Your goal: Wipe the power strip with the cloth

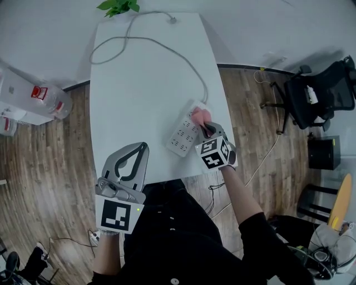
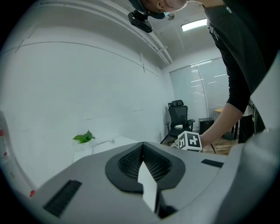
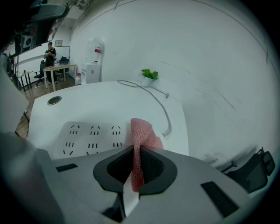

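Observation:
A white power strip [image 1: 186,132] [image 3: 94,136] lies near the right edge of the white table [image 1: 142,89], its grey cord [image 1: 167,50] curling to the far end. My right gripper [image 1: 207,129] [image 3: 136,164] is shut on a pink cloth [image 1: 201,116] [image 3: 142,135], which rests on the strip's cord end. My left gripper [image 1: 133,157] [image 2: 143,164] lies at the table's near edge, jaws shut with nothing between them, away from the strip.
A small green plant [image 1: 118,6] [image 3: 149,74] stands at the table's far end. A water dispenser [image 1: 33,100] is at the left on the wood floor. A black office chair [image 1: 320,94] stands at the right. Cables trail on the floor.

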The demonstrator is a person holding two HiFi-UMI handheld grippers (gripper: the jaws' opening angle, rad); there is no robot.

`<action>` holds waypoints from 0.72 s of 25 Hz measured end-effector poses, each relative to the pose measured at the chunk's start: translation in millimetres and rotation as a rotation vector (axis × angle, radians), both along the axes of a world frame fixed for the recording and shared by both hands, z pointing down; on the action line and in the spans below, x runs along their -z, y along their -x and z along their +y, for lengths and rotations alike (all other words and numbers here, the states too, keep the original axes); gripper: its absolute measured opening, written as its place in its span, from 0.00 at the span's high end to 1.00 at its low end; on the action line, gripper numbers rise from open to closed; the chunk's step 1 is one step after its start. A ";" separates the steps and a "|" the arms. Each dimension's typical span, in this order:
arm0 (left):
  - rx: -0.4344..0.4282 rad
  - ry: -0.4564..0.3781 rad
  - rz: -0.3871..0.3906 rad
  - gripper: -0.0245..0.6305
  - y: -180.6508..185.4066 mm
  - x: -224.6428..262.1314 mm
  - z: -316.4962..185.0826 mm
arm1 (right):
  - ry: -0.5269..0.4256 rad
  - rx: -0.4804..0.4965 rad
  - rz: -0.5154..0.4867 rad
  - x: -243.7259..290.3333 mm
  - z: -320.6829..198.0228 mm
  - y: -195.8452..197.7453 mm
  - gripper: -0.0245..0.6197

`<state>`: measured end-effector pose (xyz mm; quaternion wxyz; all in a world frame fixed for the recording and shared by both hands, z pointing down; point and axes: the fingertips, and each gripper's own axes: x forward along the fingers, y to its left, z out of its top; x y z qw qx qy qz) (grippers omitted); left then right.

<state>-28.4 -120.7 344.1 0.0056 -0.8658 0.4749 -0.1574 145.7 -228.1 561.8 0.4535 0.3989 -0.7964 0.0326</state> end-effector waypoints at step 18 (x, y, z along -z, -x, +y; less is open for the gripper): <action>-0.068 -0.013 0.020 0.94 13.3 0.4 2.5 | 0.051 -0.028 -0.087 -0.9 55.7 32.8 0.88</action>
